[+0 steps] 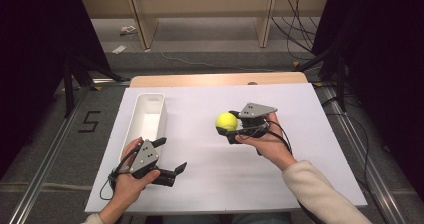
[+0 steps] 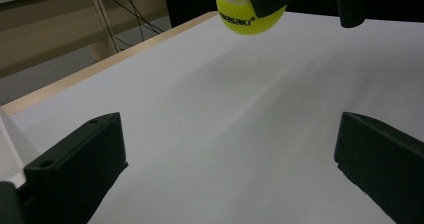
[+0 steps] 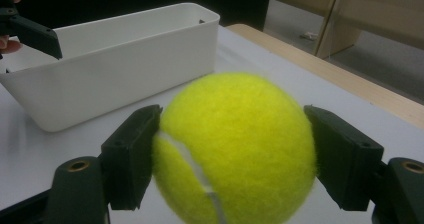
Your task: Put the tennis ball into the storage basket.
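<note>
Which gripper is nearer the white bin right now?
Left. The left gripper sits beside the white bin's near end; the right gripper holds the tennis ball farther off.

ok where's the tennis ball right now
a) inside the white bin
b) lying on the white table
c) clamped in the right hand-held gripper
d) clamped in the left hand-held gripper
c: the tennis ball sits pressed between the black jaws of the right hand-held gripper, clear of the white bin.
</note>
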